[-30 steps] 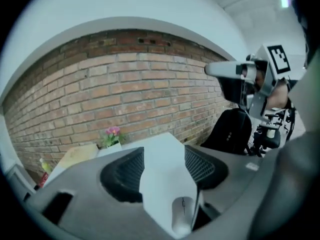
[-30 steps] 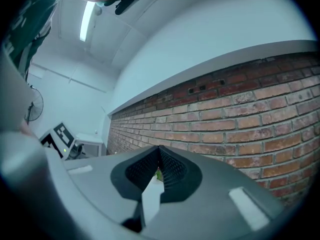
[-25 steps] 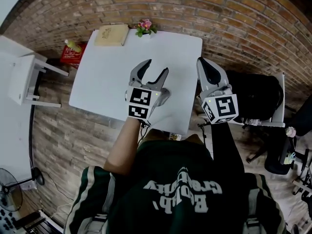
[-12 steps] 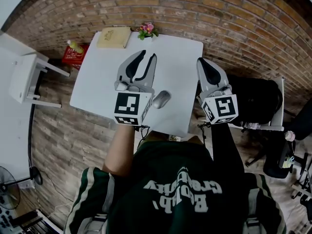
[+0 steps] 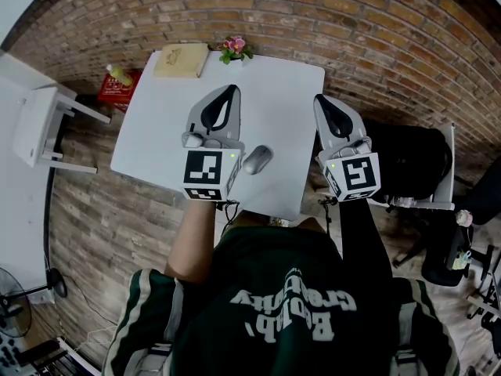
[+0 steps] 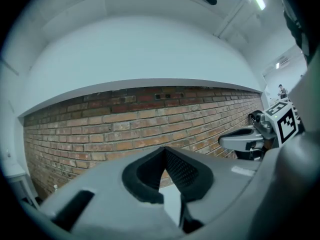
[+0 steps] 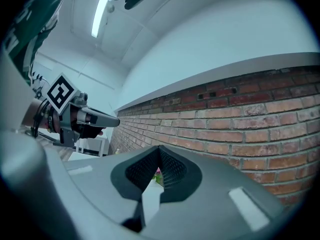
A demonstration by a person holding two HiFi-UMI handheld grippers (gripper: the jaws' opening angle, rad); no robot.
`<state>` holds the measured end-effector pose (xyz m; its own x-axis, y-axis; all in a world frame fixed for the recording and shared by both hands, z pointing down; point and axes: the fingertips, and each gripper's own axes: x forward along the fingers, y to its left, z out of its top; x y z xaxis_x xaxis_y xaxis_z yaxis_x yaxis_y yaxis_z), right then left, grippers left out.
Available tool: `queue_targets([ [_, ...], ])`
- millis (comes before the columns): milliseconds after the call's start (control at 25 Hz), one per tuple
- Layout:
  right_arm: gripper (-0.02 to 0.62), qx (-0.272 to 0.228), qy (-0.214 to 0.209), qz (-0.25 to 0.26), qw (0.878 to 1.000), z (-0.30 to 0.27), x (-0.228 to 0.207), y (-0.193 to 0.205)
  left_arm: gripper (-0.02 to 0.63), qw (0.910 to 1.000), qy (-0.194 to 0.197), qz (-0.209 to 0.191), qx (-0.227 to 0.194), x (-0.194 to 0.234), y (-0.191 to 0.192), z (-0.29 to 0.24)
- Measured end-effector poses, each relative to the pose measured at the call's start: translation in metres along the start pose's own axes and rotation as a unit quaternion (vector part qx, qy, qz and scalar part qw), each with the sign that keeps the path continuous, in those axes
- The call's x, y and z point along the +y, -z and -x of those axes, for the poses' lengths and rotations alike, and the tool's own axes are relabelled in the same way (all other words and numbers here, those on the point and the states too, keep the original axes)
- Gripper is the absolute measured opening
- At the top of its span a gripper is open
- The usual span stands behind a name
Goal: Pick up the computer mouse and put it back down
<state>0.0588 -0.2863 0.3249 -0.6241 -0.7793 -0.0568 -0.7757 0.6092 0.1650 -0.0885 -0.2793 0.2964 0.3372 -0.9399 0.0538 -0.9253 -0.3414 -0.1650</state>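
The jaws of the left gripper (image 6: 165, 153) are seen pressed together with nothing between them; only brick wall is framed beyond the tips. A second ago they were spread on either side of the grey, rounded plastic computer mouse (image 5: 257, 160), and half a second ago they were already lifted clear of it and partly narrowed. The left gripper (image 5: 229, 91) is now held above and just to the left of the mouse, no longer touching it.

The jaws of the right gripper (image 7: 159, 153) are likewise closed on nothing. The right gripper (image 5: 322, 100) is held to the right of the mouse and well apart from it, and has been kept where it was.

The mouse lies flat on the white rectangular table (image 5: 274, 92), in the spot it occupied a second ago. From this, the put-down can be judged done: the mouse has been released, and little is left beyond drawing the left gripper away.
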Motion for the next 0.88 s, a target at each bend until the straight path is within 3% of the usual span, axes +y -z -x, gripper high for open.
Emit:
queue_targets([
  [880,0.014,-0.002,0.009,-0.002,1.000,-0.003,0.001,-0.003,0.005,0.9996,0.023,0.007,0.019,0.001,0.017,-0.002],
])
